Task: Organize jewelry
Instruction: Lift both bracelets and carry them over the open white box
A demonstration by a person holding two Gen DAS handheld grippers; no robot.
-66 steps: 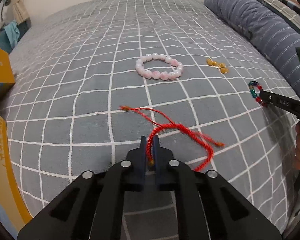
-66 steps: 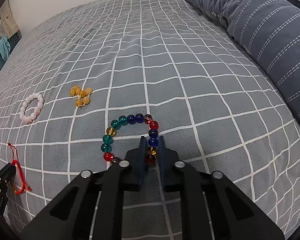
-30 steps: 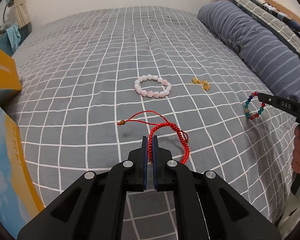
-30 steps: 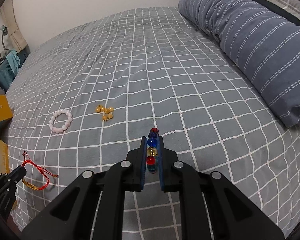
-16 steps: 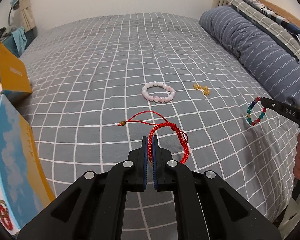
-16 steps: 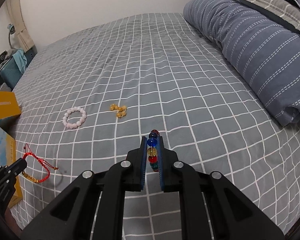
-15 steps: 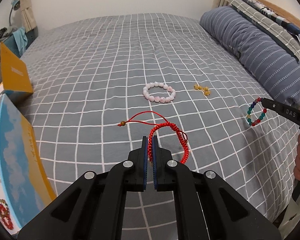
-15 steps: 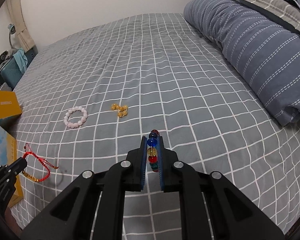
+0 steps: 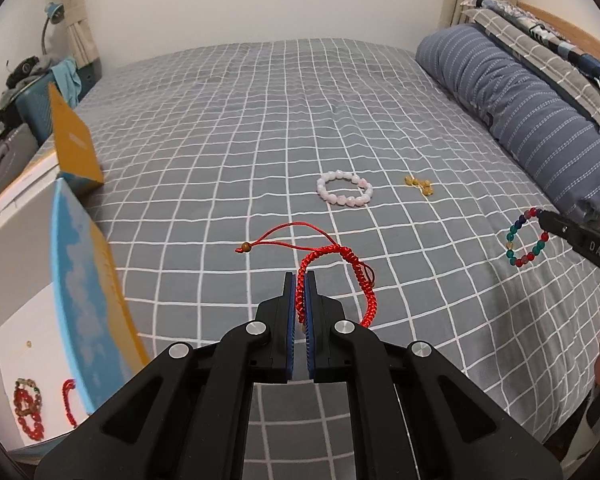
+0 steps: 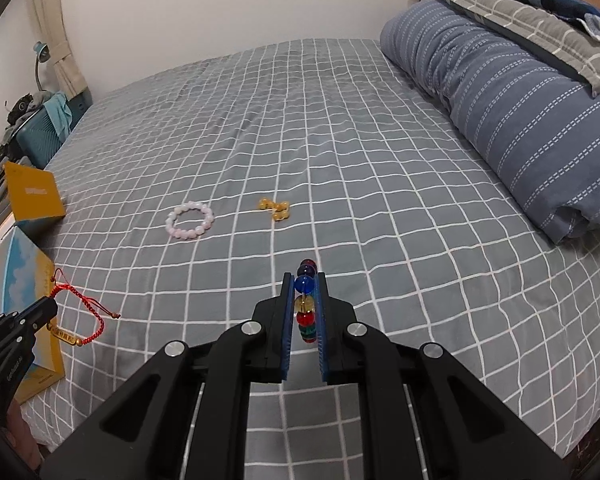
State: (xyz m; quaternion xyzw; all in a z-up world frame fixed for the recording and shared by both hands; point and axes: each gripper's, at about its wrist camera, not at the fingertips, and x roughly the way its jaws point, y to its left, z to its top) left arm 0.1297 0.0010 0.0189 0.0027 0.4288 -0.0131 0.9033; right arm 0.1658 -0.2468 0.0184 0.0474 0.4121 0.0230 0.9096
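Note:
My left gripper (image 9: 300, 280) is shut on a red braided cord bracelet (image 9: 340, 264) and holds it above the grey checked bed; the bracelet also shows in the right wrist view (image 10: 80, 320). My right gripper (image 10: 304, 284) is shut on a multicolour glass bead bracelet (image 10: 305, 300), which hangs from its tip in the left wrist view (image 9: 526, 242). A pink bead bracelet (image 9: 344, 194) and small amber beads (image 9: 420, 185) lie on the bed ahead. An open white box (image 9: 16, 344) at the left holds red bracelets (image 9: 28, 412).
The box's blue and yellow lid (image 9: 88, 300) stands up at the bed's left edge. A yellow box (image 9: 74, 144) sits behind it. A striped blue pillow (image 9: 532, 120) lies along the right side. A teal suitcase (image 10: 40, 132) stands beyond the bed.
Both grippers have risen and drawn back from the bed with their bracelets. The white box at the left has come further into the left wrist view.

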